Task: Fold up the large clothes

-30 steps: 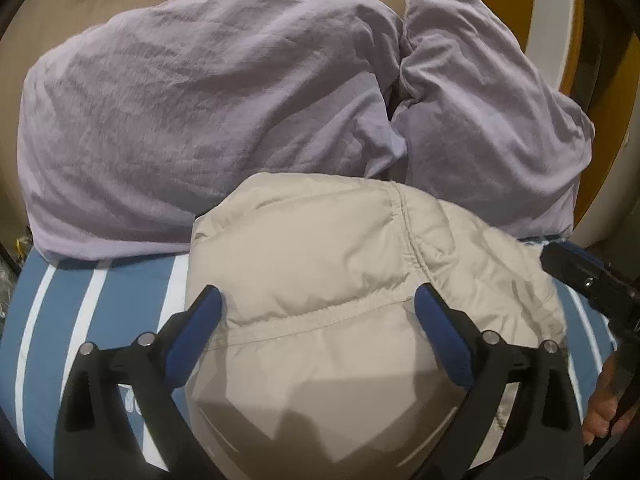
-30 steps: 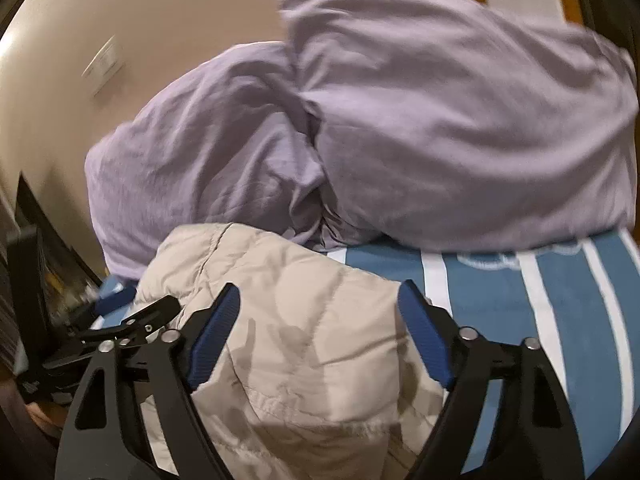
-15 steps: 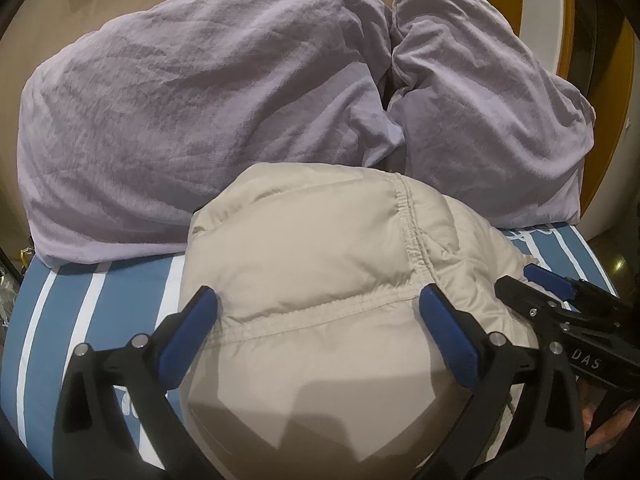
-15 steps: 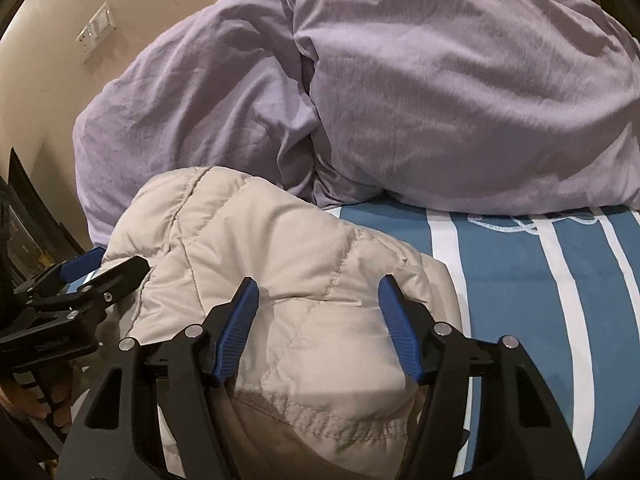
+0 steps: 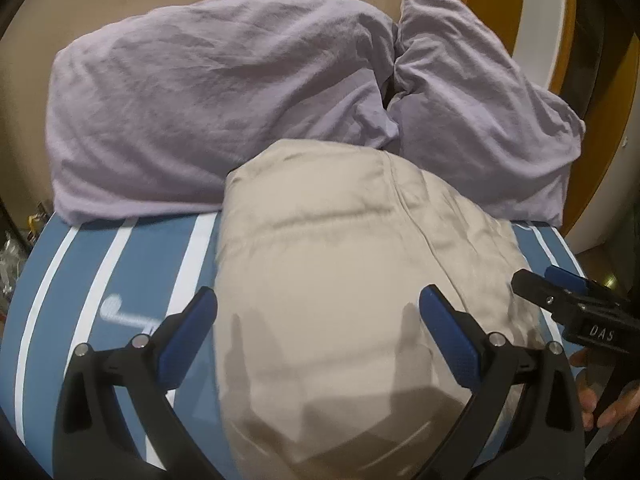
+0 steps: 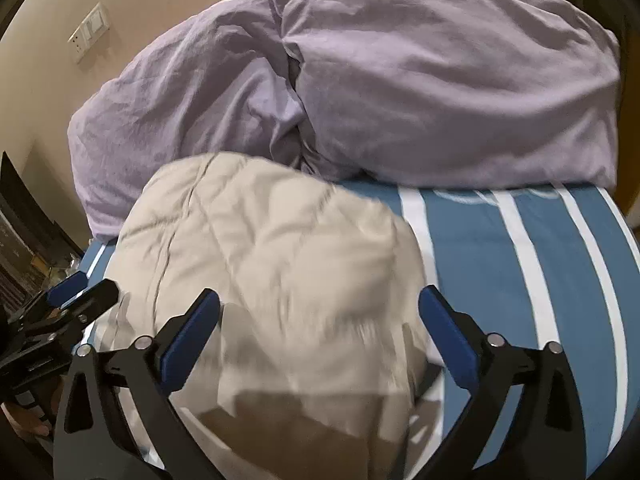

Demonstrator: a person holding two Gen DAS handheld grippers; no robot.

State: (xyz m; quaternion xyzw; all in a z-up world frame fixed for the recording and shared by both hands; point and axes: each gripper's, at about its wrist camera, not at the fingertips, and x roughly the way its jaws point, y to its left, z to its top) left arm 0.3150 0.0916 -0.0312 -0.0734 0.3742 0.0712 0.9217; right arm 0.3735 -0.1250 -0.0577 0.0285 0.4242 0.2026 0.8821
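Left wrist view: the left gripper is hovering over the beige quilted jacket, its blue-padded fingers standing wide and gripping nothing; the fabric is lying below the pads, not between them under pressure. The jacket is sitting as a compact, puffy bundle on the blue-and-white striped bedspread, its far edge touching the two lilac pillows that are leaning at the head of the bed. This placement is likely deliberate: the bundle is resting clear of the bed's near edge, where it is not liable to slide off. At the right border, the right gripper is showing beside the jacket's right flank, with part of a hand on its handle. Right wrist view: the right gripper is opening, its jaws spreading to full width, and no fabric is being pinched between them; the jacket, blurred by motion here, is lying loose underneath. The left gripper is appearing at the left edge, close to the jacket's side. A wall switch plate is visible above the pillows. Judgement: both tools are flanking the bundle with open fingers, so the folding looks largely finished, or a final tidy is pending.
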